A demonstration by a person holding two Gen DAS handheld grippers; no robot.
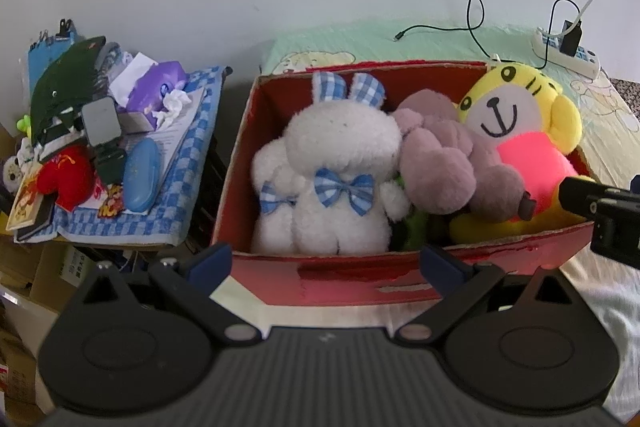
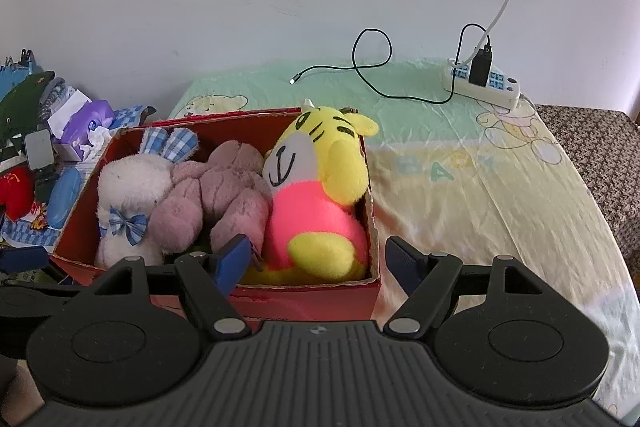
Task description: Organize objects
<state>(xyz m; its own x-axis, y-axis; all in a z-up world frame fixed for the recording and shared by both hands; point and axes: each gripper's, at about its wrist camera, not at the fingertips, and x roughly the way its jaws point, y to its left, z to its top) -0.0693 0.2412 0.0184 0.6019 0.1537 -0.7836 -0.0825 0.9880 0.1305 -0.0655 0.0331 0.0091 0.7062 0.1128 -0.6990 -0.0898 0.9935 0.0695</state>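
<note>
Both my left gripper (image 1: 326, 261) and right gripper (image 2: 316, 257) are wide open and empty, so I should tuck the toys gently into the red box (image 1: 360, 279).

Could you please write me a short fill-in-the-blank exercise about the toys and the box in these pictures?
1. The plush toys sit inside a ____ cardboard box.
2. The white rabbit wears blue checked ____ on its back.
3. The yellow tiger has a ____ belly.
4. The left gripper and right gripper both stand ____.

Missing words: red; bows; pink; open
</note>
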